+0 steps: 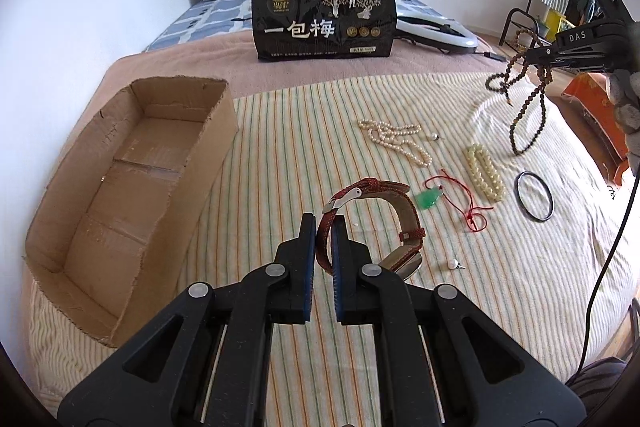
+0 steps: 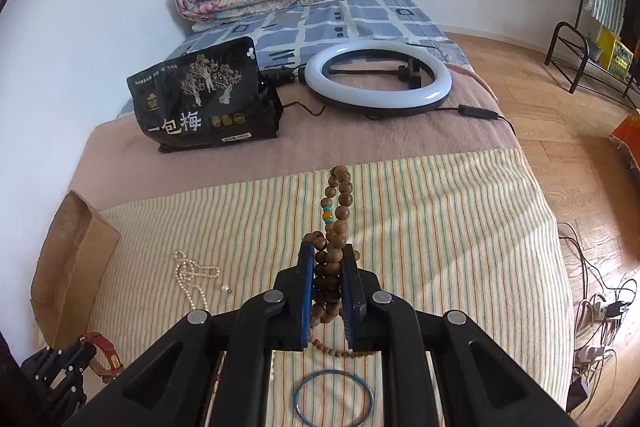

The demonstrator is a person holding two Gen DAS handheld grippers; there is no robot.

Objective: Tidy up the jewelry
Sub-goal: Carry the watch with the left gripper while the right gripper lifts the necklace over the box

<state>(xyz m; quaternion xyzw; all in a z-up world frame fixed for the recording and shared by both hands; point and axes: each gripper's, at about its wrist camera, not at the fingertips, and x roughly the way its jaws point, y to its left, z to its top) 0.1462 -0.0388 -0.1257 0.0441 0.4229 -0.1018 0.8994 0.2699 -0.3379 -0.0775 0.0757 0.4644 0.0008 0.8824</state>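
The left tongs point(image 1: 324, 227) are clenched on the strap of a red watch point(image 1: 372, 223); the strap goes up between the two fingers and the loop of the watch hangs out to their right side, above the striped cloth point(image 1: 280, 147) on the bed. To the left of these tongs stands an open cardboard box point(image 1: 120, 195), close beside them. Ahead and to the right of them, on the cloth, lie a pearl necklace point(image 1: 396, 139), a green pendant on a red cord point(image 1: 432, 201), a pale bead bracelet point(image 1: 484, 173) and a thin dark bangle point(image 1: 534, 197), and a small pearl earring point(image 1: 454, 264) lies just right of the watch. The right tongs point(image 2: 328, 255) are clenched on a string of brown wooden beads point(image 2: 338, 211); some beads stand up above the fingertips and the rest hangs down between and under the fingers. Below these tongs the bangle lies on the cloth. Far ahead stand a black snack bag point(image 2: 204, 99) and a ring light point(image 2: 378, 79).
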